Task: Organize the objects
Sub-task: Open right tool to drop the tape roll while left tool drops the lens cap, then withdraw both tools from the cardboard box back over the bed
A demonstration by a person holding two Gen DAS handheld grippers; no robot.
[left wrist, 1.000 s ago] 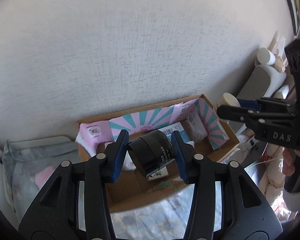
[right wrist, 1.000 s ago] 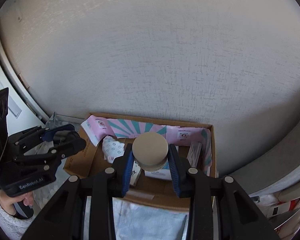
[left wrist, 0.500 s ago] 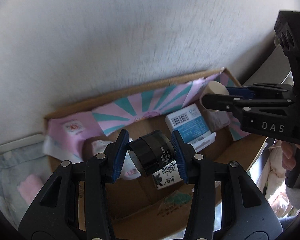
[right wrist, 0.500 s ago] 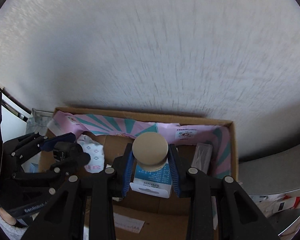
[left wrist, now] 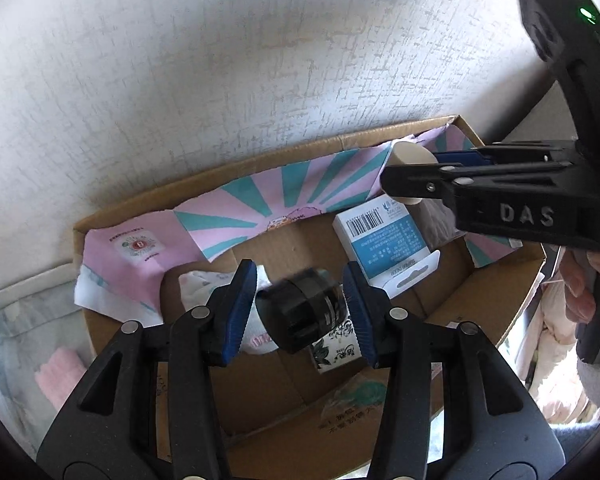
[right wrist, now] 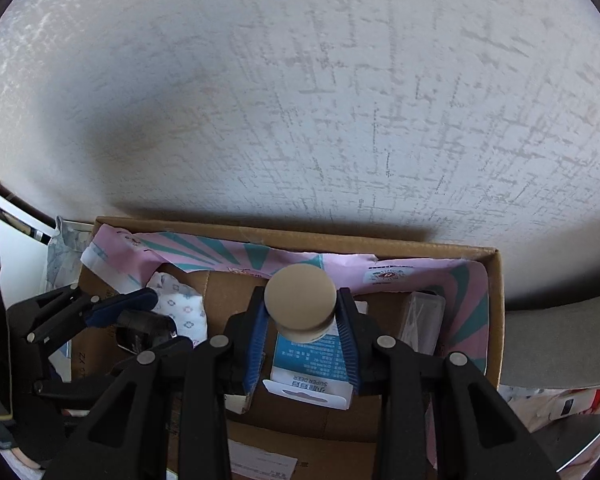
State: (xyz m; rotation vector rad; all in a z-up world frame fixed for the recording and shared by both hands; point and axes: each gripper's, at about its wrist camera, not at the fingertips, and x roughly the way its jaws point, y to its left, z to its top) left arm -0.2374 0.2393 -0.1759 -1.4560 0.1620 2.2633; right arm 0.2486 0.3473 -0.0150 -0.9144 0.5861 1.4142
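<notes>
**Left tool** [left wrist: 299,276]: points steeply down into the box [left wrist: 260,162]. Its jaws have just been opening. The black jar [left wrist: 300,312] is between the blue pads, tilted on its side and blurred while the tool shows sharp. Grip: released.

**Right tool** [right wrist: 301,294]: points steeply down into the same box, at its right half. It is clenched on the pale jar [right wrist: 300,308], with both pads pressing the jar's sides below its beige lid. The lid faces the camera.

**Below the tools:** the black jar hangs above a white patterned packet [left wrist: 204,284] and a small printed carton [left wrist: 336,350]. The pale jar hangs above a blue-and-white carton [right wrist: 312,360] that lies on the box floor. A grey packet [right wrist: 420,320] lies just right of that carton.

**Box:** open cardboard, lined along the back and sides with pink-and-teal paper [left wrist: 284,188]. Its back edge stands against a textured white wall [right wrist: 300,100].
</notes>
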